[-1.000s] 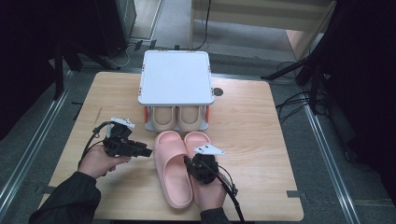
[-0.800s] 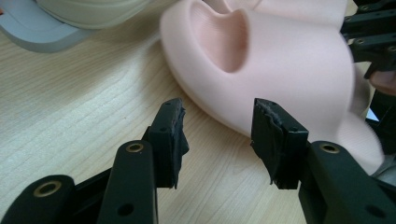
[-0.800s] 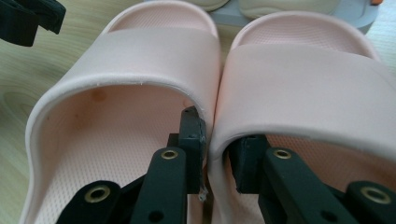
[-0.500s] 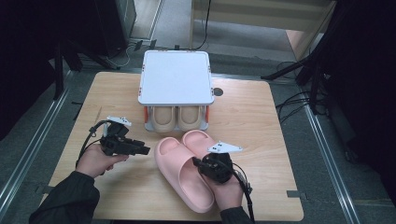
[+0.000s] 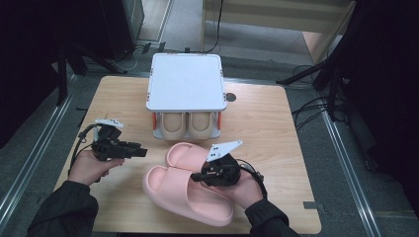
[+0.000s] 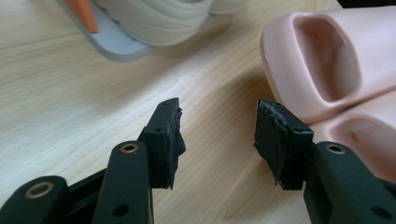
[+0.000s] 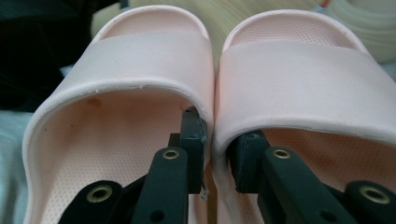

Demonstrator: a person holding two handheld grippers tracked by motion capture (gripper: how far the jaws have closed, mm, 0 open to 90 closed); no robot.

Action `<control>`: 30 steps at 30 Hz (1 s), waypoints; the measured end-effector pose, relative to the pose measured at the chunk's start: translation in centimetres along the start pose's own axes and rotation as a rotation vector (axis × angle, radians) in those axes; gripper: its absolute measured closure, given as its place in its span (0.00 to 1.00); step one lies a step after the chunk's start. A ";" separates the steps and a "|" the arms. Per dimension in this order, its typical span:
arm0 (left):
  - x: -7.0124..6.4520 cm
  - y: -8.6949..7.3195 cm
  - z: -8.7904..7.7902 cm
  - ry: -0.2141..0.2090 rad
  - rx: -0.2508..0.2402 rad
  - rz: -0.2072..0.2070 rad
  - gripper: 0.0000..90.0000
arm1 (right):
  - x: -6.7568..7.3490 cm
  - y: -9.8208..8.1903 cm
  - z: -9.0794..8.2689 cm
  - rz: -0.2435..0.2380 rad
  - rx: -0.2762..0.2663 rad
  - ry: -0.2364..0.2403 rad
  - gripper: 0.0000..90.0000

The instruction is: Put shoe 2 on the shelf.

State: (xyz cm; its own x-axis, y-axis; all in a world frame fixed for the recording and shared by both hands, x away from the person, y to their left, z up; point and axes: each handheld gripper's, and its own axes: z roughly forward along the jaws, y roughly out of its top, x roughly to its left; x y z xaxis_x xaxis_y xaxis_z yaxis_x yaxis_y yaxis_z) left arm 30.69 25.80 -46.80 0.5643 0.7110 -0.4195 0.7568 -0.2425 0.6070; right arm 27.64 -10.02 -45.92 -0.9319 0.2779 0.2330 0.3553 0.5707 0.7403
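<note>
The right gripper (image 5: 200, 176) is clamped on the pair of pink slippers (image 5: 185, 190), one pad inside each slipper, pinching the two inner walls together – the right gripper view shows this plainly (image 7: 212, 140). The pair lies on the table (image 5: 276, 133) just in front of the white shoe rack (image 5: 185, 81), long axis running slantwise from the rack's front toward the person's right forearm, toes nearest the rack. The coming move likely turns on that slant: the toes must line up with the rack's lower shelf, where beige slippers (image 5: 185, 126) already sit. The left gripper (image 5: 143, 151), left of the pink pair and pointing at it, holds nothing – its jaws have just been opening. How much room is left under the rack's top is hidden.
</note>
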 end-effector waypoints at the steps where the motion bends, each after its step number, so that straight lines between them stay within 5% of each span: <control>1: 0.3 -0.1 -0.2 0.004 -0.004 -0.002 0.56 | -0.2 0.2 0.0 -0.006 -0.001 0.018 0.87; 9: 1.2 -0.6 -0.9 0.018 -0.016 -0.033 0.54 | -1.1 2.8 -0.1 -0.076 0.015 0.097 0.86; 13: 1.2 -1.2 -1.4 0.030 -0.016 -0.035 0.54 | -1.7 4.3 -1.0 -0.111 -0.034 0.131 0.86; 30: 0.7 -3.2 -2.6 0.065 -0.010 -0.051 0.54 | -1.5 12.3 -4.1 -0.175 -0.009 0.114 0.86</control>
State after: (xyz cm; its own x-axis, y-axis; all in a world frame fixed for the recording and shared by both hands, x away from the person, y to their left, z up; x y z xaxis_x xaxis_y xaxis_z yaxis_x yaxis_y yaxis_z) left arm 27.76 28.81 -47.25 0.5024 0.7635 -0.4058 0.7805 -0.1986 0.5927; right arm 33.14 -6.65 -34.58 -0.9818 0.0858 0.1693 0.1868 0.5957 0.7812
